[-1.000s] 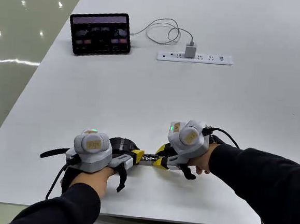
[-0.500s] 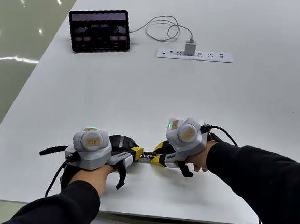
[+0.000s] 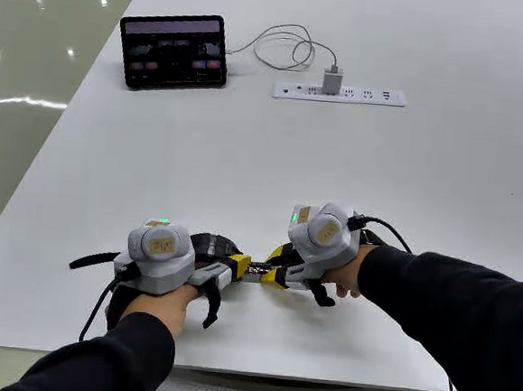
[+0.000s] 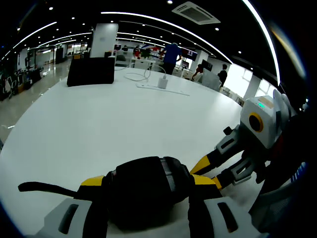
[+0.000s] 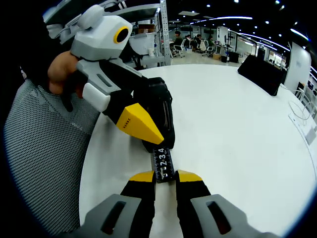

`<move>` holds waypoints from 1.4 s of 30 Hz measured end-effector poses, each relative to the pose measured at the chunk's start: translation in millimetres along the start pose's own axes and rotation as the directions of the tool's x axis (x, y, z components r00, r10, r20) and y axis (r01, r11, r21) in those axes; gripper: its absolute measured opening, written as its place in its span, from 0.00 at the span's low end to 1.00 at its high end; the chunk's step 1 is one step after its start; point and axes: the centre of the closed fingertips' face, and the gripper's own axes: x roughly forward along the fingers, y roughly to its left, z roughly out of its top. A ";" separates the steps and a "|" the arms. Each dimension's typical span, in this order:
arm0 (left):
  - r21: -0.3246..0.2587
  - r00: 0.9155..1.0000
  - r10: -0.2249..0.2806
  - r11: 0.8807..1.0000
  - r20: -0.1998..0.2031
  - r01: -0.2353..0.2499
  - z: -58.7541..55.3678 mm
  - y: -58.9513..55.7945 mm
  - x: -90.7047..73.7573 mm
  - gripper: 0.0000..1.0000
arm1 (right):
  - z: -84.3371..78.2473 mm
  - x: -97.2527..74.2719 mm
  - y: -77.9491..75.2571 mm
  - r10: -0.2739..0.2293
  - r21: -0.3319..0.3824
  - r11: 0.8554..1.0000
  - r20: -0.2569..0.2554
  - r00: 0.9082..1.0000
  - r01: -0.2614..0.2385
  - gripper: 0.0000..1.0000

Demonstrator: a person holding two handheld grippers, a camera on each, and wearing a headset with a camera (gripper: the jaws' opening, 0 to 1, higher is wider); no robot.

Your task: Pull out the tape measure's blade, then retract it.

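The white table (image 3: 246, 158) runs away from both grippers. At its far side, well apart from them and beyond the left gripper, a dark tablet (image 3: 173, 51) stands propped up. Beyond the right gripper lies a white power strip (image 3: 339, 94) with a white charger (image 3: 332, 79) plugged in; a looped white cable (image 3: 278, 47) runs from the charger toward the tablet.

Near the table's front edge the 2 grippers point at each other, tips nearly meeting. The left gripper (image 3: 228, 270) is held in the person's left hand, and its yellow-tipped jaws are spread about as wide as the tape measure's black case (image 3: 214, 246), pressed on both sides of it. In the left gripper view the case (image 4: 143, 191) sits between the 2 jaws of the left gripper (image 4: 148, 181), resting on the table, and the right gripper (image 4: 208, 168) comes in from the right.

The right gripper (image 3: 275, 271) has its jaws drawn narrow, pinching the end of the blade (image 3: 257, 271). In the right gripper view, the right gripper (image 5: 165, 177) clamps the blade (image 5: 162, 162), printed with the numerals 2, 3 and 4, and a short stretch of it shows between the jaw tips and the case (image 5: 157, 116), just ahead. The left gripper (image 5: 138, 124) lies against the case's left side.

A thin black strap (image 3: 93, 262) trails from the case on the table, behind the left gripper.
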 end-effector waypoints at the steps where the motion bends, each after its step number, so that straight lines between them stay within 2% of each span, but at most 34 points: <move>1: -0.001 1.000 0.000 1.000 0.000 0.000 0.0 -0.2 0.0 0.61 | 0.3 0.0 0.1 0.000 0.000 1.000 0.000 1.000 0.000 0.11; 42: -0.008 1.000 -0.006 1.000 0.003 0.006 0.8 -0.3 -0.2 0.61 | 15.5 15.1 3.3 0.018 -0.014 1.000 0.026 1.000 -0.017 0.11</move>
